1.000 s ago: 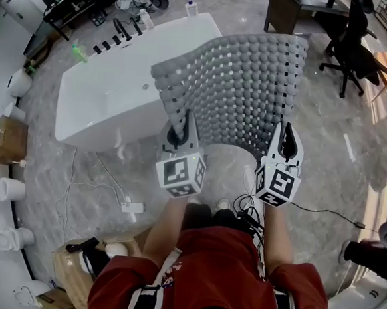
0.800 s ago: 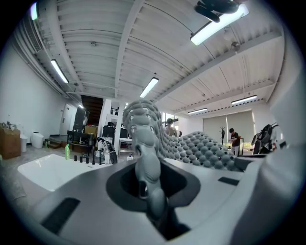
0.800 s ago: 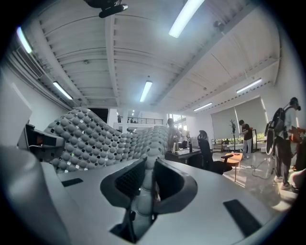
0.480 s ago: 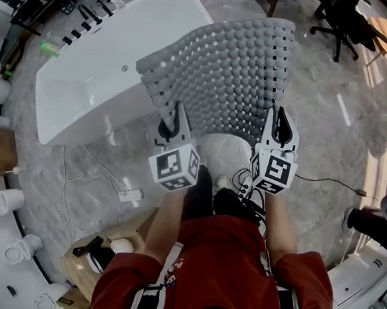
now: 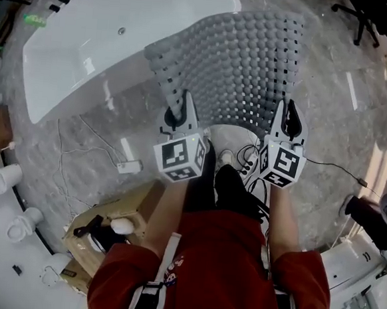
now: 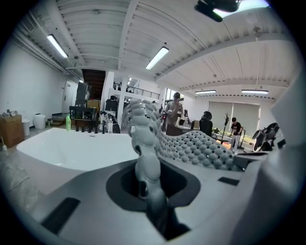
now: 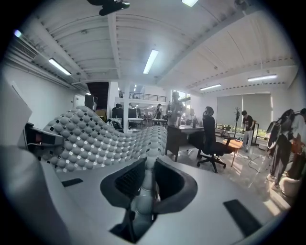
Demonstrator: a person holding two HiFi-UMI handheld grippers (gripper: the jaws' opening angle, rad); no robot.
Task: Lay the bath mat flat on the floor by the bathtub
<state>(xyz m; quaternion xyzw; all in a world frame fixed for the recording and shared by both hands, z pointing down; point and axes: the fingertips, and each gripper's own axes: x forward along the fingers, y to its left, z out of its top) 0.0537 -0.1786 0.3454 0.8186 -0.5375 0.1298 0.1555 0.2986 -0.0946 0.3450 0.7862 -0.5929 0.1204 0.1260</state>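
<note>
Lower than a second ago, our left gripper [image 5: 178, 108] and right gripper [image 5: 287, 115] each clamp a near corner of the bath mat [image 5: 241, 61]. It arches ahead of the fingers [image 5: 189, 111], beside the bathtub [image 5: 88, 49]; laying it flat on the floor [image 5: 355, 130] remains.

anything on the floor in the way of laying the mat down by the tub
Possibly: loose cables lie by the feet, just below the near edge of the bath mat; the floor beneath it is hidden.
</note>
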